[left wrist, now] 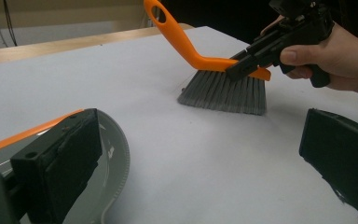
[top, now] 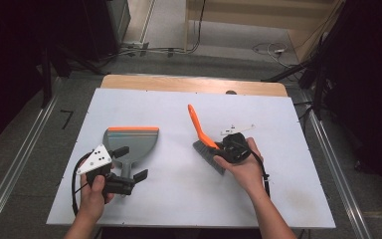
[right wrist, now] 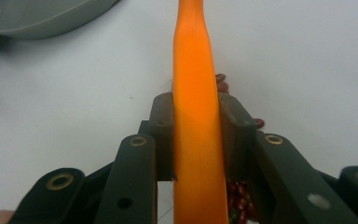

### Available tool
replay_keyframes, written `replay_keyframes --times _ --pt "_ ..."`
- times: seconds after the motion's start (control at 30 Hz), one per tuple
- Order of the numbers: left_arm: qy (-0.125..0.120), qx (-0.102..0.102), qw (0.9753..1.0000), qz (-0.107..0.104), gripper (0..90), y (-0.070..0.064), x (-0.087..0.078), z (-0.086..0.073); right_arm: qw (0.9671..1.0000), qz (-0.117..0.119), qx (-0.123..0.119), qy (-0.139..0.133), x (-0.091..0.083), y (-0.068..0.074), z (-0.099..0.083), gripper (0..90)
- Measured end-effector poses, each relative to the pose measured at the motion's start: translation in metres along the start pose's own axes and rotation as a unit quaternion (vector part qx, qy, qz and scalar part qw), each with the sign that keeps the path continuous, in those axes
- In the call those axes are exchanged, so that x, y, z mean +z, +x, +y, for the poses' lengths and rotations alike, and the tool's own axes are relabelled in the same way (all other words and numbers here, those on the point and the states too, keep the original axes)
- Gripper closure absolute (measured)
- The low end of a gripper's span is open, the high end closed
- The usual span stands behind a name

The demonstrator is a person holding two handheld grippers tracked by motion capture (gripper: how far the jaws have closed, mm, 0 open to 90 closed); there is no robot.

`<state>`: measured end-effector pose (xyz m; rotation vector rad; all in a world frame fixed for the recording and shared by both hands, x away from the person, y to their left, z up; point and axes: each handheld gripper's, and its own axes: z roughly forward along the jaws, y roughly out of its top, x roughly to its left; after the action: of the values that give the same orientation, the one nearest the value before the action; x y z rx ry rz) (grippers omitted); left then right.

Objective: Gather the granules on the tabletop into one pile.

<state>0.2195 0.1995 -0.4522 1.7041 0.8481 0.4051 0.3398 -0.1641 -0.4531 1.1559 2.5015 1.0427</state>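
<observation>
Two hand-held grippers working with a small brush and a dustpan on a white table.

The right gripper (top: 223, 147) is pinching the brush (top: 205, 142) by its orange back, its jaws pressing on both sides; the brush has a curved orange handle with a hanging hole and grey bristles resting on the table (top: 189, 199), right of centre. Small dark red beans (right wrist: 222, 87) are lying under it. The left gripper (top: 129, 164) is hovering with jaws spread wide at the handle of the grey, orange-edged dustpan (top: 132, 139).
</observation>
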Motion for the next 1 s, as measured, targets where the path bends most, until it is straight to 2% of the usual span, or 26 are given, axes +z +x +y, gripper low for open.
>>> replay_keyframes --times 0.13,0.23,0.4,0.5,0.57,0.67,0.73,0.8,0.83,0.87,0.9,1.0 --pt "0.001 0.002 1.0000 -0.001 0.0 -0.001 0.001 0.000 0.9999 -0.013 -0.001 -0.002 -0.003 -0.003 0.000 69.0" --pt "0.002 0.001 1.0000 -0.001 0.0 -0.001 0.001 0.000 0.9999 -0.011 0.001 -0.009 -0.007 -0.004 0.001 69.0" --pt "0.002 0.000 1.0000 0.000 0.0 0.000 0.001 -0.001 0.9992 0.025 -0.009 -0.029 -0.023 -0.009 0.006 68.9" --pt "0.002 0.000 1.0000 0.001 0.0 0.000 0.001 -0.001 0.9968 0.054 -0.054 -0.024 -0.032 -0.013 0.006 68.9" --pt "0.003 0.000 1.0000 0.001 0.0 0.000 0.001 -0.001 0.9919 0.083 -0.096 -0.015 -0.038 -0.015 0.003 68.9" --pt "0.005 -0.002 1.0000 0.002 0.0 0.000 0.001 -0.002 0.9817 0.134 -0.135 0.008 -0.042 -0.019 -0.006 68.9" --pt "0.006 -0.001 1.0000 0.003 0.0 0.000 0.002 -0.002 0.9754 0.154 -0.156 0.027 -0.041 -0.020 -0.014 69.0" --pt "0.006 -0.001 1.0000 0.002 0.0 0.000 0.003 -0.002 0.9677 0.167 -0.184 0.041 -0.038 -0.021 -0.021 68.9" --pt "0.007 -0.001 1.0000 0.002 0.0 0.000 0.003 -0.002 0.9655 0.172 -0.189 0.049 -0.036 -0.022 -0.024 69.0" --pt "0.008 0.000 1.0000 0.002 0.0 -0.001 0.004 -0.002 0.9640 0.176 -0.191 0.054 -0.034 -0.024 -0.026 69.0" --pt "0.008 0.000 1.0000 0.002 0.0 -0.001 0.004 -0.002 0.9638 0.182 -0.190 0.045 -0.032 -0.028 -0.027 69.0" --pt "0.009 0.001 1.0000 0.001 0.0 -0.002 0.005 -0.002 0.9655 0.182 -0.182 0.036 -0.026 -0.039 -0.025 69.0"
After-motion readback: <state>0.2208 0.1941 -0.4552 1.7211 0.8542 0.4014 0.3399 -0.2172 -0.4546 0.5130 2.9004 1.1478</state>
